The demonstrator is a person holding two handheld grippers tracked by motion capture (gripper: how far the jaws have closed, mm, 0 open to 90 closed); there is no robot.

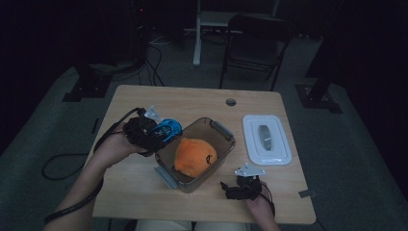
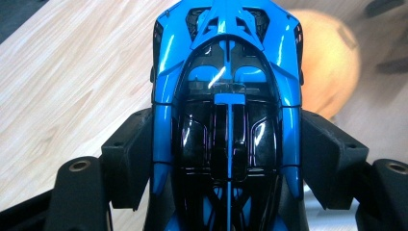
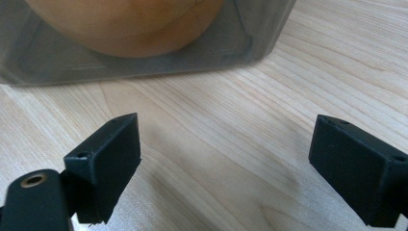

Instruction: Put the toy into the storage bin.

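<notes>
The left gripper holds a blue toy car tight, just left of the box. Lift it over the rim, beside the orange ball. The right gripper sits wide and empty.

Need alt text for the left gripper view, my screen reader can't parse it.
A glossy blue and black toy car sits clamped between the left gripper's two black jaws, seen from above. Behind it lie the light wooden table and a blurred orange round plush toy.

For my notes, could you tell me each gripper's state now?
Left gripper: closed on the blue toy car.
Right gripper: open, holding nothing.
</notes>
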